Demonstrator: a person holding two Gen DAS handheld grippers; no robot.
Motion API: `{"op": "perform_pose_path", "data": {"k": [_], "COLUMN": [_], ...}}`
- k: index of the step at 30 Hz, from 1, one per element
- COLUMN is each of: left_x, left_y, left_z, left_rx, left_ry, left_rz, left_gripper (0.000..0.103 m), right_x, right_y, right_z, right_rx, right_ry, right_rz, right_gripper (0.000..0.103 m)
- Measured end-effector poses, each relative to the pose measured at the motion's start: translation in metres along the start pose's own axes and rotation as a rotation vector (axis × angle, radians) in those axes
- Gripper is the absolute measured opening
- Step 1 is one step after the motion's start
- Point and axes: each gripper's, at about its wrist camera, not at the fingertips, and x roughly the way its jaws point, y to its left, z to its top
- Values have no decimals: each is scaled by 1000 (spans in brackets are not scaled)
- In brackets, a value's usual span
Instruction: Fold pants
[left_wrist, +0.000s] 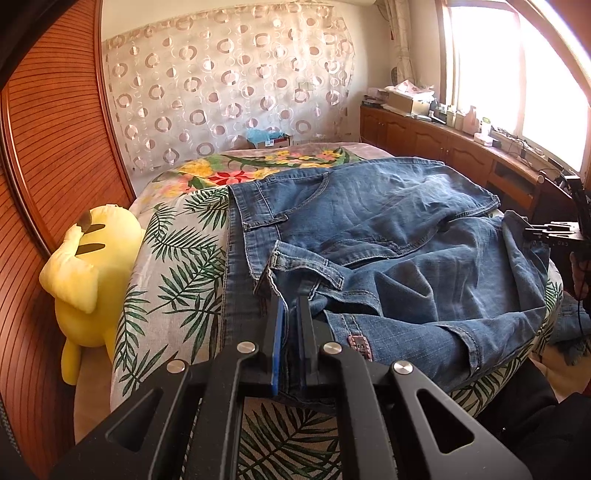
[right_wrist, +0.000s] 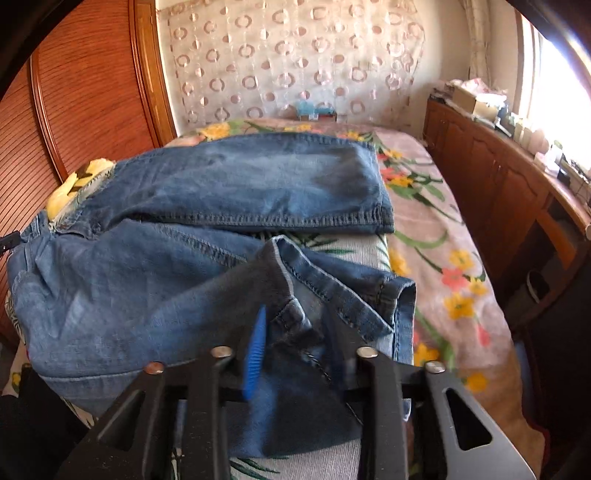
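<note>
L gripper (left_wrist: 291, 306) nearly closed, pinching jeans (left_wrist: 388, 229) waistband edge. R gripper (right_wrist: 295, 325) clamped on leg hem, denim bunched betw. fingers. Jeans lay crumpled on bed (left_wrist: 177, 266).

A pair of faded blue denim pants (left_wrist: 388, 236) lies spread and rumpled across the near end of the bed, on a leaf-print cover. The waistband end with belt loops and a small reddish-brown patch sits on the left side. One leg lies flat and straight toward the far side, its stitched hem (right_wrist: 380, 216) on the right. The nearer leg (right_wrist: 147, 295) is bunched and lifted at its hem, creased in soft folds.
</note>
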Motion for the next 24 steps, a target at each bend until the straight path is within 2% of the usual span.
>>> {"op": "perform_pose_path", "data": {"k": [1,3,7,15,22,23,24], "left_x": [0,0,-9,-38,-56,-59,-62], "left_y": [1,1,3,15,18,18,20], "left_z": [-1,-1,1,24,50,57,61], "left_rx": [-1,-2,-15,-44,-47,-44,-42], "left_ry": [0,0,-32,-131,-214,-230,-245], "left_rz": [0,1,9,47,60,63,76], "left_gripper": [8,8,6,6,5,0,0], "right_x": [0,-3,-28,-109,-151,-154,-156], "right_y": [-1,0,-2,-23,-14,-12,-13], "right_z": [0,1,5,29,42,43,44], "right_rx": [-4,-17,4,44,8,3,1], "right_ry": [1,-5,-99,-315,-424,-432,-439], "right_rz": [7,7,-14,-85,-116,-120,-125], "right_gripper": [11,6,5,5,5,5,5]}}
